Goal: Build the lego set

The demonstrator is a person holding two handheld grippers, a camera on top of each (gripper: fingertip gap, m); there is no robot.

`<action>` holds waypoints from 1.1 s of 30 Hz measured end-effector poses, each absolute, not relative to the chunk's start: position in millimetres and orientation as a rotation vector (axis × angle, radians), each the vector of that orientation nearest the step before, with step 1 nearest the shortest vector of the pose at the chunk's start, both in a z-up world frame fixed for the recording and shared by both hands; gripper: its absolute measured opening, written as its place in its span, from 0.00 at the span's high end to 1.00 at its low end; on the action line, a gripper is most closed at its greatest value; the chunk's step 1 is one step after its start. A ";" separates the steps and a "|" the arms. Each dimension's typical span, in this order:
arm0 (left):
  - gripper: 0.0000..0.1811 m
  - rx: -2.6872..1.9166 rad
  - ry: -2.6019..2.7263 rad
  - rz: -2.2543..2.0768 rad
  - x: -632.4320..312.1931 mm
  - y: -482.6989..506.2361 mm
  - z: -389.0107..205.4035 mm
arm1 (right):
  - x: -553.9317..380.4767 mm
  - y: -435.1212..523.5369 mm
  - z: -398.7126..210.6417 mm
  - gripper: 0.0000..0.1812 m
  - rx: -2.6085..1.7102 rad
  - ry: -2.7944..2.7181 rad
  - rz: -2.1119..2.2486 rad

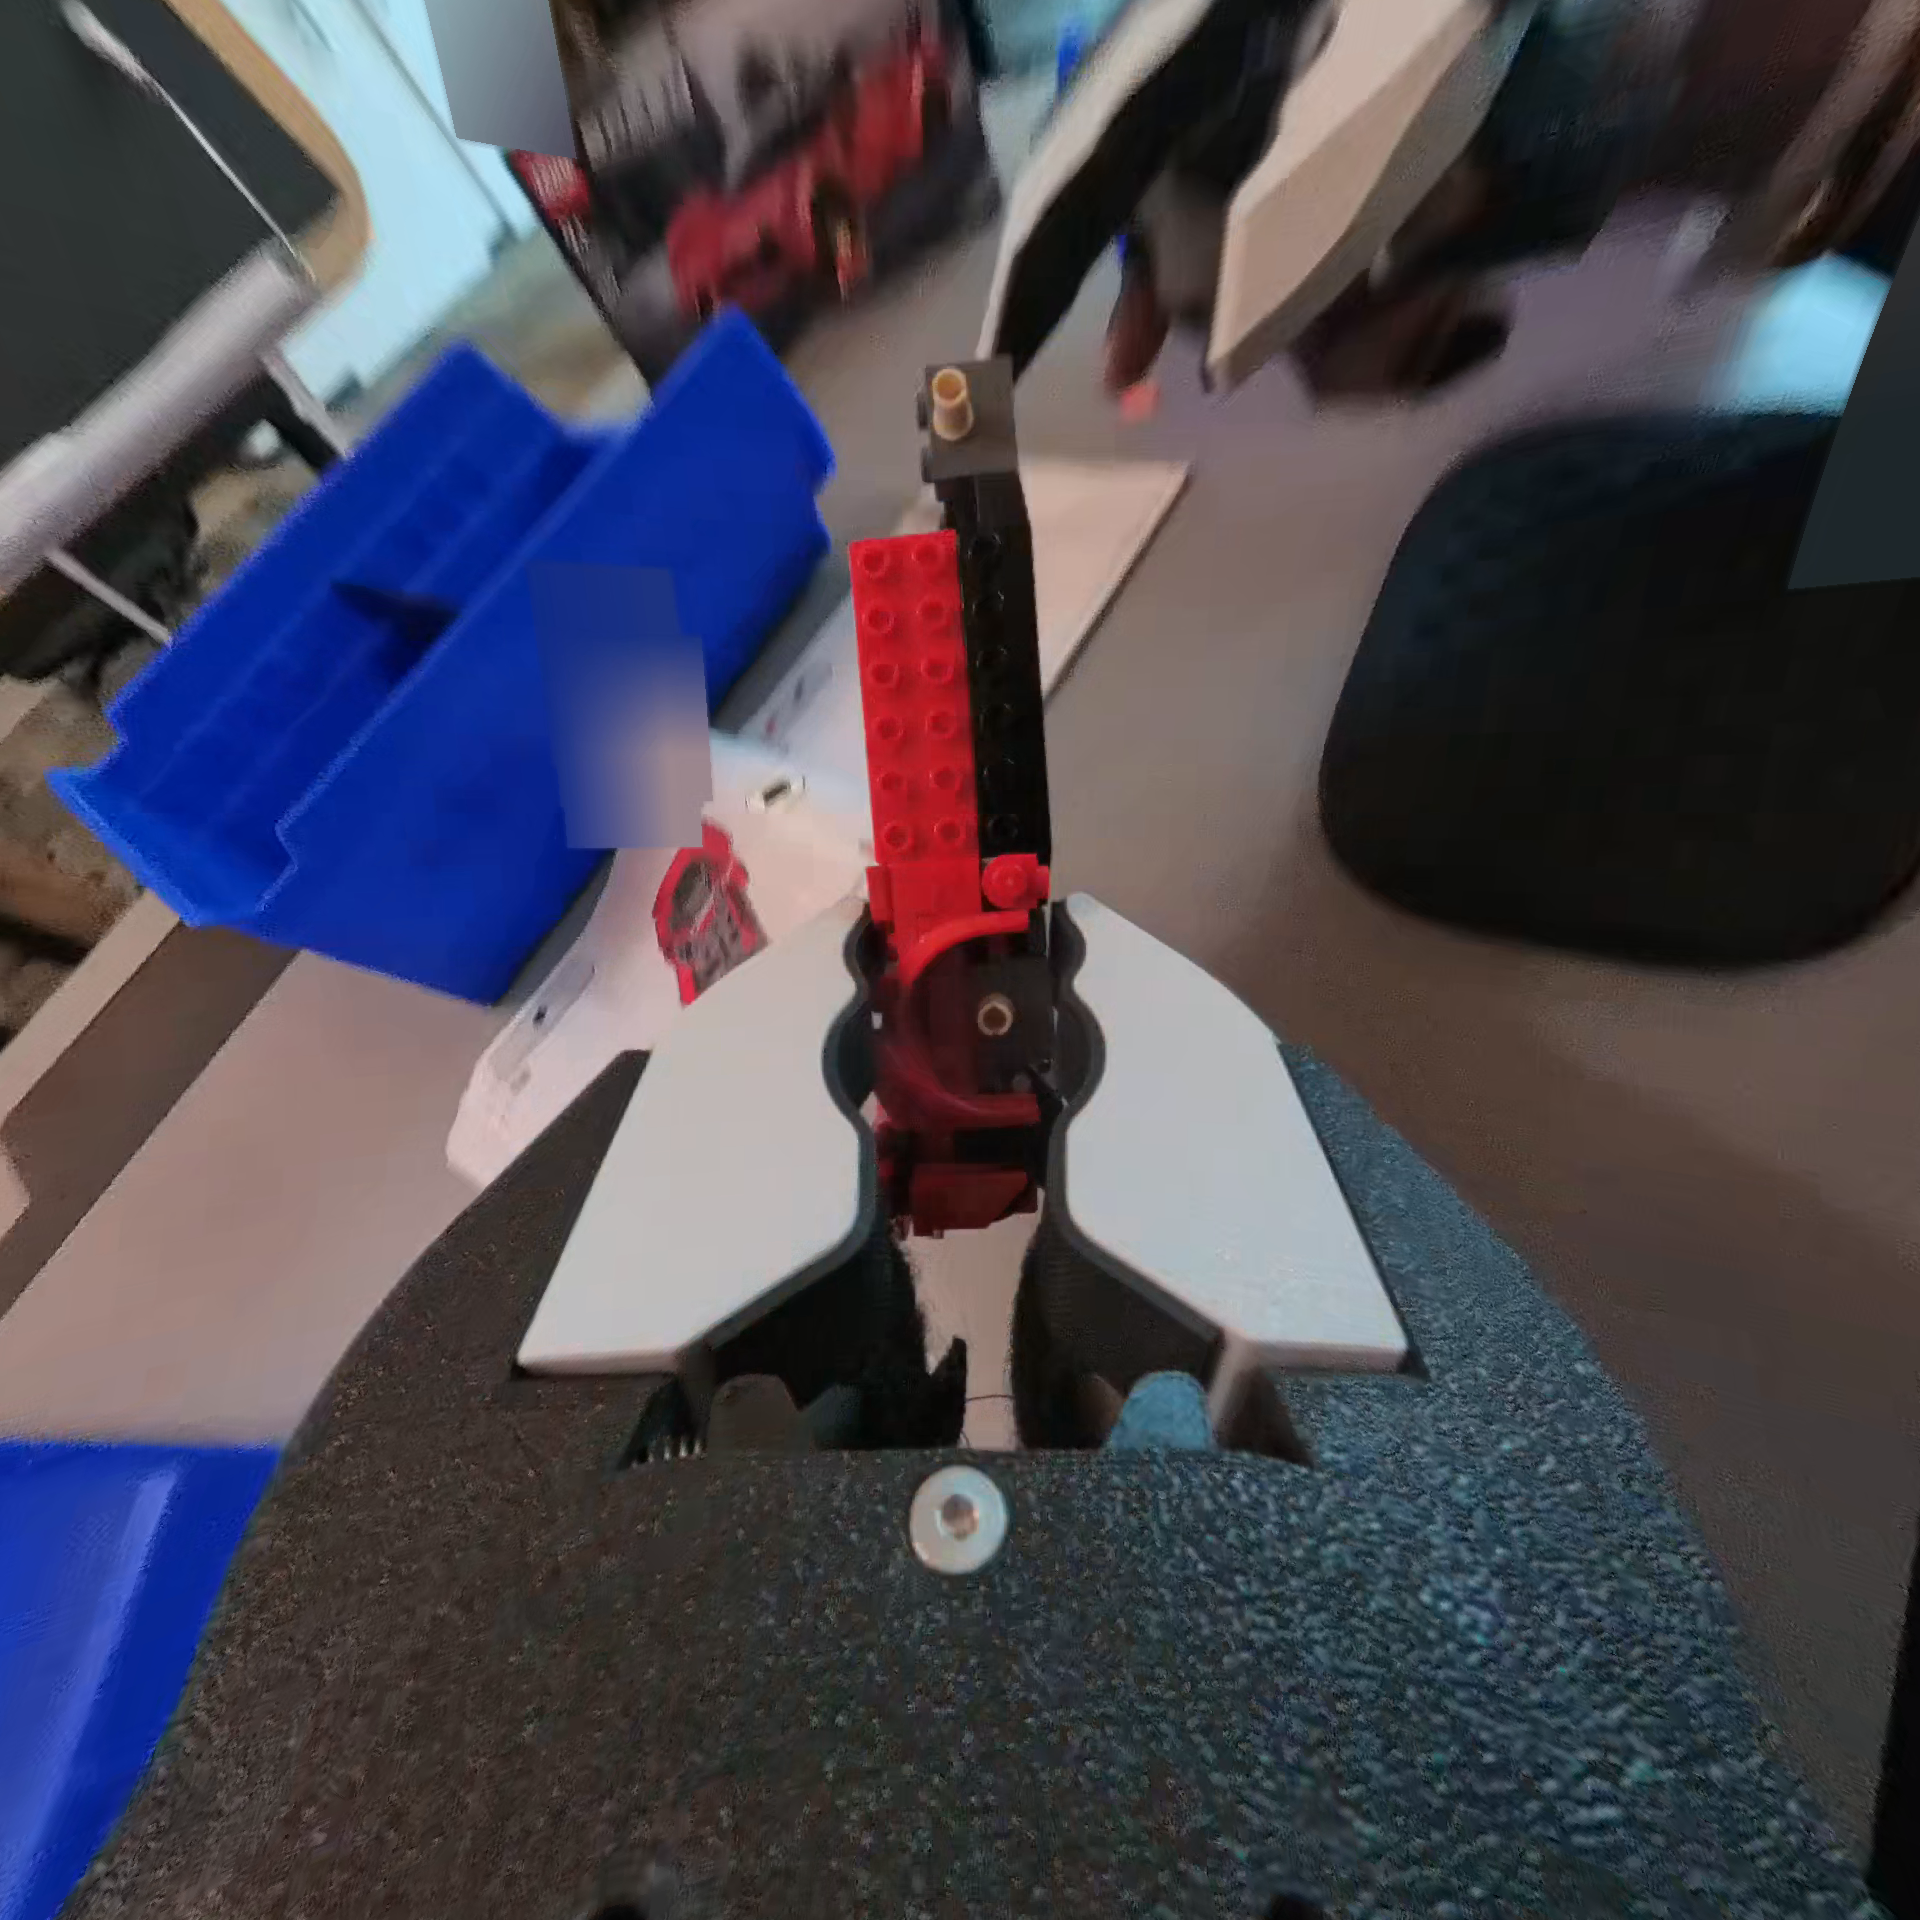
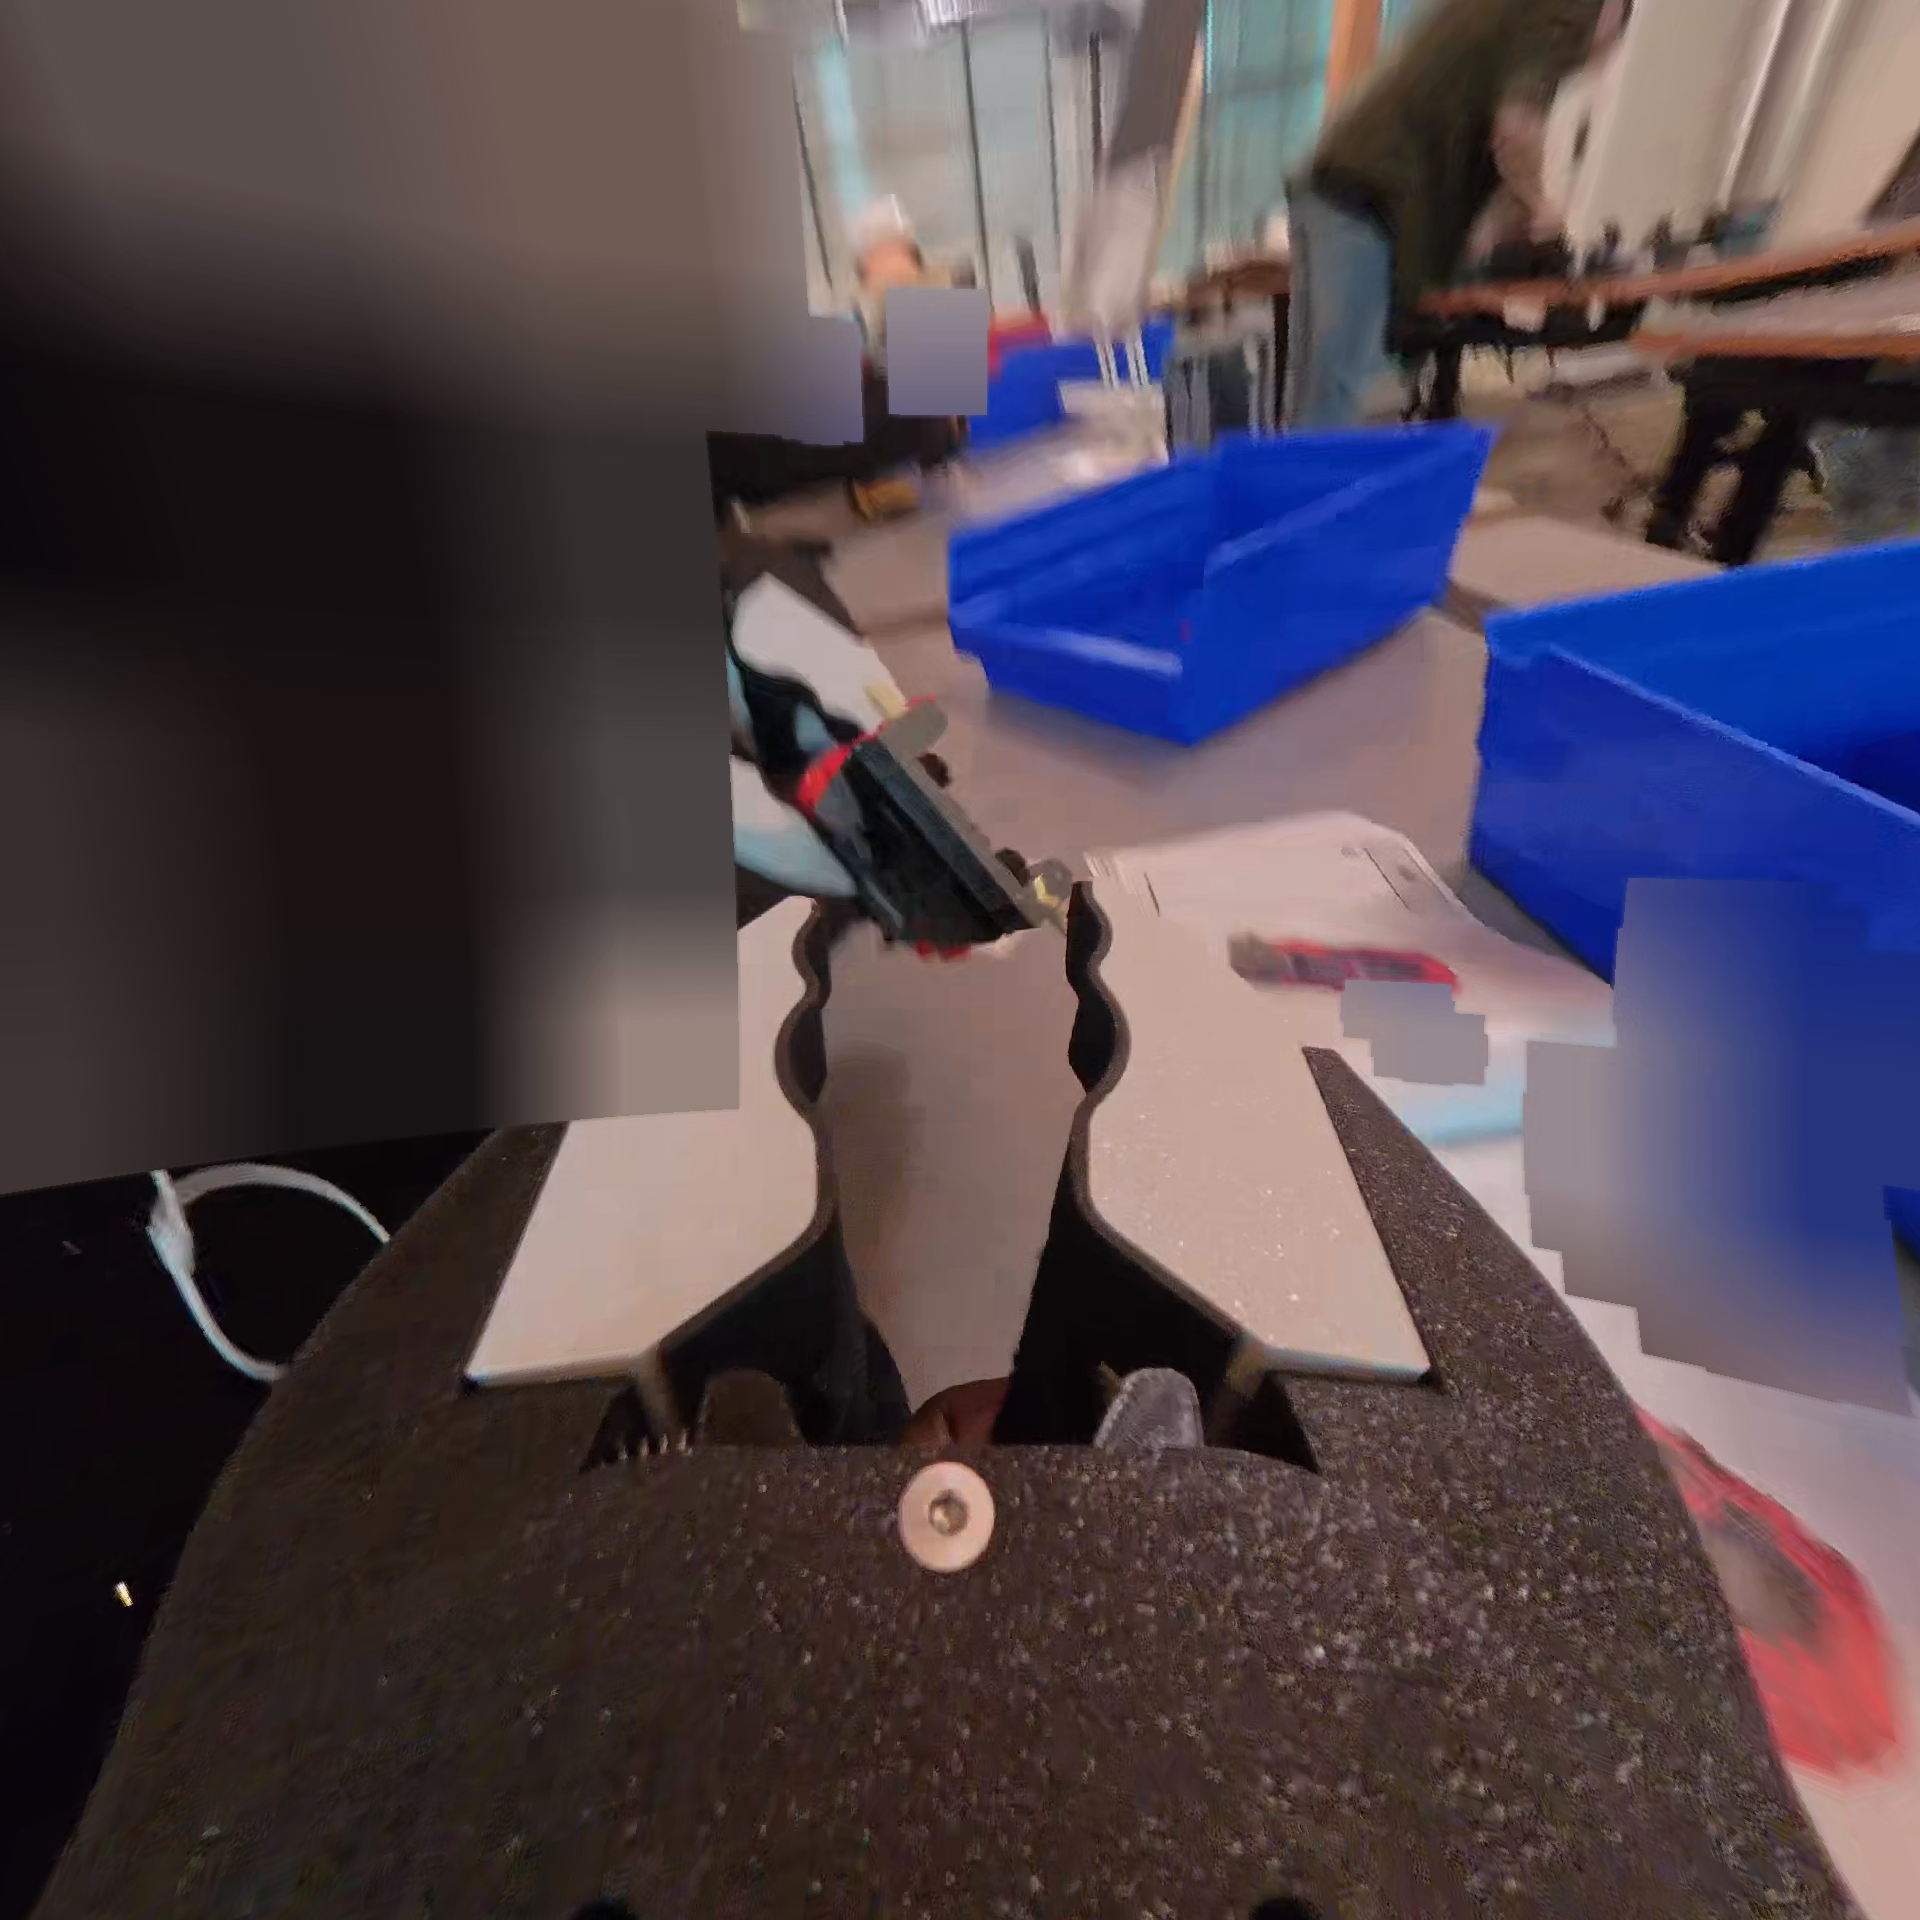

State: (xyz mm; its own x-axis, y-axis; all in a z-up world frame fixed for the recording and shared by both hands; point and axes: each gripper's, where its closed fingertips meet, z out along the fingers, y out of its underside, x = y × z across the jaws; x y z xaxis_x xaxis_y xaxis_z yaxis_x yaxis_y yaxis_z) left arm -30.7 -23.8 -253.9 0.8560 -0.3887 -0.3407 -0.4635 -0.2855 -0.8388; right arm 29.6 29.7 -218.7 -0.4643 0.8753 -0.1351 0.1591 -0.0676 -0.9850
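Note:
My left gripper (image 1: 961, 914) is shut on the lower end of a lego assembly (image 1: 935, 707). It has a red studded plate beside a black beam, with a grey block and a tan pin (image 1: 951, 400) at the far tip. My right gripper (image 2: 945, 935) is open and empty. In the left wrist view the right gripper (image 1: 1112, 364) hangs blurred just beyond the assembly's tip. In the right wrist view the assembly (image 2: 925, 842) points at my right fingertips, held by the left gripper (image 2: 790, 727).
Blue bins (image 1: 447, 707) stand on the left, and show in the right wrist view (image 2: 1205, 582) too. An instruction booklet (image 2: 1299, 904) lies on the table. The set's box (image 1: 790, 177) stands at the back. A dark chair (image 1: 1621, 686) is on the right. A person (image 2: 1382, 208) stands far off. Left tips to right tips: about 10 centimetres.

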 end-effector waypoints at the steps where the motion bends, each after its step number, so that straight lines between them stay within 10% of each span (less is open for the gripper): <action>1: 0.84 -1.970 0.660 0.123 -33.5 -25.1 -262.1 | 32.0 28.8 -226.9 0.76 -1.125 -1.706 1.476; 33: 0.84 -1.844 0.877 0.461 -15.3 -42.1 -283.6 | 50.0 -0.6 -246.1 0.79 -0.891 -1.891 1.142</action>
